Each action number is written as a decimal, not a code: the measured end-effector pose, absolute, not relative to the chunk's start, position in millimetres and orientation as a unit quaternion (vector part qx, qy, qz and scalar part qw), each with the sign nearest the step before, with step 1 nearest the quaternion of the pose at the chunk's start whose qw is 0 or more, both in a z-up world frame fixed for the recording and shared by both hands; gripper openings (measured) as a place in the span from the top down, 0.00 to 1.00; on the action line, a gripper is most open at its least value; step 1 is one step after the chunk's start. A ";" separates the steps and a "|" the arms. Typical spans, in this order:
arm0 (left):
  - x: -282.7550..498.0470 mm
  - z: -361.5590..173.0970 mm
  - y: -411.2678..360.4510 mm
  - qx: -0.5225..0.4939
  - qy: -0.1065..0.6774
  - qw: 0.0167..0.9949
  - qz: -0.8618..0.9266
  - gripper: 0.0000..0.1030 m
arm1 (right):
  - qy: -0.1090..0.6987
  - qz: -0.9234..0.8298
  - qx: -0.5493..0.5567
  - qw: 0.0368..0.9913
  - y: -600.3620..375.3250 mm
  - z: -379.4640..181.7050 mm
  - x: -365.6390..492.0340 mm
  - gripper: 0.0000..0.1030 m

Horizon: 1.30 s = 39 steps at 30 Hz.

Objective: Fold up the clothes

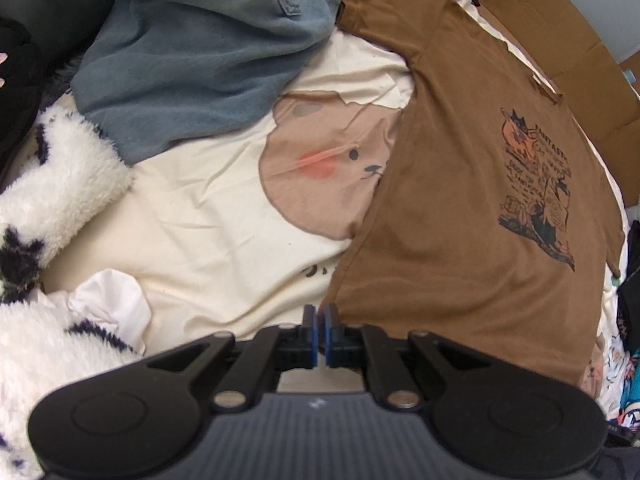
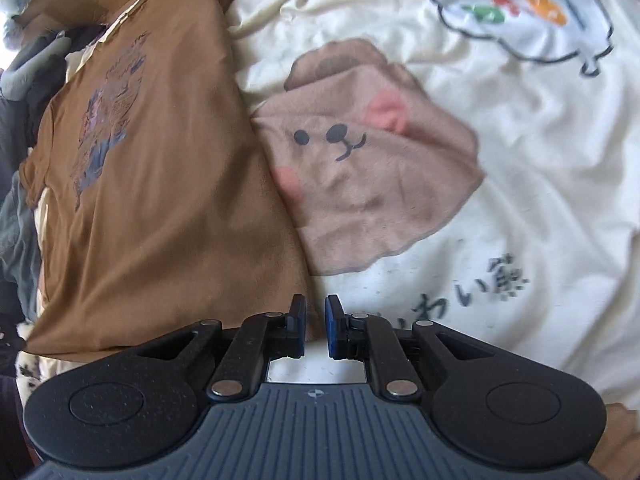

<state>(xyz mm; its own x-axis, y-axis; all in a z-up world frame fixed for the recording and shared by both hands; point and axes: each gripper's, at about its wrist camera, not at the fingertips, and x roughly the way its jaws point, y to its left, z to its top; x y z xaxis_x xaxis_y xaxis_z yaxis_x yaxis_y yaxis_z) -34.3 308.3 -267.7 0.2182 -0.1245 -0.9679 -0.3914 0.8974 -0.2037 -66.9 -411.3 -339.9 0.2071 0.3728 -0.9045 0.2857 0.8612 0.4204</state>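
A brown T-shirt (image 1: 460,208) with a dark print lies flat on a cream bedsheet (image 1: 208,240) that bears a bear drawing. My left gripper (image 1: 320,314) hovers just above the shirt's near left edge, its blue pads almost touching and no cloth visible between them. In the right wrist view the same brown T-shirt (image 2: 160,184) fills the left half, lengthwise away from me. My right gripper (image 2: 316,312) sits over the sheet just right of the shirt's near edge, its fingers a narrow gap apart and holding nothing.
A blue-grey garment (image 1: 192,68) is heaped at the back left, and a white fluffy garment with dark marks (image 1: 52,200) lies at the left. Cardboard (image 1: 568,52) lies beyond the shirt. More printed cream bedsheet (image 2: 540,160) stretches to the right.
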 end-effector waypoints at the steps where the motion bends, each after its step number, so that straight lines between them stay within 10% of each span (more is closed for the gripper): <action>1: -34.9 -267.6 308.7 -0.211 0.620 0.751 0.086 0.97 | 0.629 0.033 0.266 0.729 -410.0 -342.9 -66.3 0.91; 9: -36.3 -274.6 310.2 -0.230 0.627 0.741 0.074 0.91 | 0.651 0.044 0.253 0.715 -399.6 -360.7 -64.6 0.78; 14: -32.8 -284.4 306.6 -0.229 0.633 0.736 0.062 0.62 | 0.655 0.050 0.247 0.713 -397.2 -358.6 -63.9 0.78; 39: -35.1 -351.9 284.7 -0.141 0.683 0.715 0.061 0.76 | 0.649 0.041 0.230 0.724 -391.0 -358.7 -47.9 0.78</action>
